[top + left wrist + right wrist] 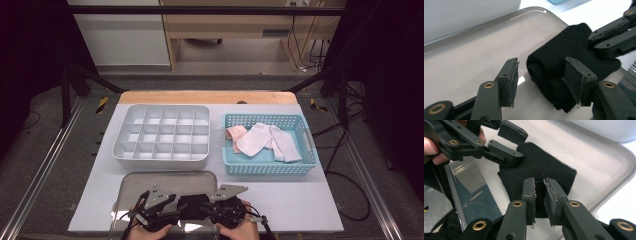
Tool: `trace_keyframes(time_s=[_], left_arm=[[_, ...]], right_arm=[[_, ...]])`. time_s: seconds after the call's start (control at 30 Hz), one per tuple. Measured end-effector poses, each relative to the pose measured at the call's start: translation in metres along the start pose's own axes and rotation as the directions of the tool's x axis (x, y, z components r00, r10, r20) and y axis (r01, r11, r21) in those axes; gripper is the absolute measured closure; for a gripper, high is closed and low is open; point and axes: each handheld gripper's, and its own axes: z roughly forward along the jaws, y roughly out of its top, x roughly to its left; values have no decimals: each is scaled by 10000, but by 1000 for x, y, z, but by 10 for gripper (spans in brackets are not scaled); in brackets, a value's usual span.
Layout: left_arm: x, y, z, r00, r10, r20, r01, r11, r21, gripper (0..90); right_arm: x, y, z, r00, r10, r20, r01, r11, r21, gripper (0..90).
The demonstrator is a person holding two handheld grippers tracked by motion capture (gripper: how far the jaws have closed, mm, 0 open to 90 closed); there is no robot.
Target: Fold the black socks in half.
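Black sock roll sits between the two grippers, right one pinching its flat end

Black knitted sock [194, 206], partly rolled, lies on the shiny grey metal tray [165, 178] at the near edge of the table [280, 200]. Its long axis runs roughly from one gripper to the other.

Left gripper [540, 77]: jaws stand apart, nothing pressed between the pads. The rolled, thicker end of the sock lies just ahead of it and off toward its right-hand jaw; that jaw overlaps the roll in the left gripper view, while the other jaw has bare tray in front of it. Contact with the roll cannot be told.

Right gripper [539, 195]: jaws drawn nearly together on the flat, unrolled end of the sock, cloth showing in the narrow gap between the pads. I read it as gripping the sock there.

Judgement: rolling or folding is in hand. The roll is off-centre to the left gripper, so the coming move likely calls for shifting that gripper sideways toward the roll until both jaws straddle it, across the roll's axis. The right gripper is the nearer of the two and anchors the free end.

Farther off beyond both grippers: a white plastic divided organiser box [161, 135] and a light blue plastic basket [270, 167] holding pale socks [265, 140].
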Motion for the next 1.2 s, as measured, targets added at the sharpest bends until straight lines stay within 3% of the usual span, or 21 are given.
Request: trace_keyframes(time_s=[0.1,0.2,0.4,0.77,0.9,1.1,1.2], left_arm=[[-3,-2,-1,10000,12,-80,-12,10000,-1,436],[-4,-4,-1,9999,-41,-121,41,10000,-38,429],[-4,-5,0,9999,-105,-118,105,9999,-49,408],[4,-9,0,9949,-697,723,700,9975,-18,302],[7,-11,2,9887,-920,1187,914,9958,97,269],[0,-11,7,9787,-1012,1784,983,9948,249,252],[-2,-11,8,9683,-1191,2194,1144,9928,340,297]], right_arm=[[2,2,-4,9999,-51,99,52,9999,-116,786],[5,6,-9,9999,-154,-6,154,9983,-556,793],[7,-3,-1,9998,-195,-58,194,9997,-112,794],[4,-7,-2,10000,-34,27,35,9999,-153,799],[5,-8,-2,10000,-35,67,36,9999,-110,800],[3,-12,-2,9997,72,222,-70,10000,-59,809],[2,-12,-2,9996,52,263,-49,9999,-99,813]])
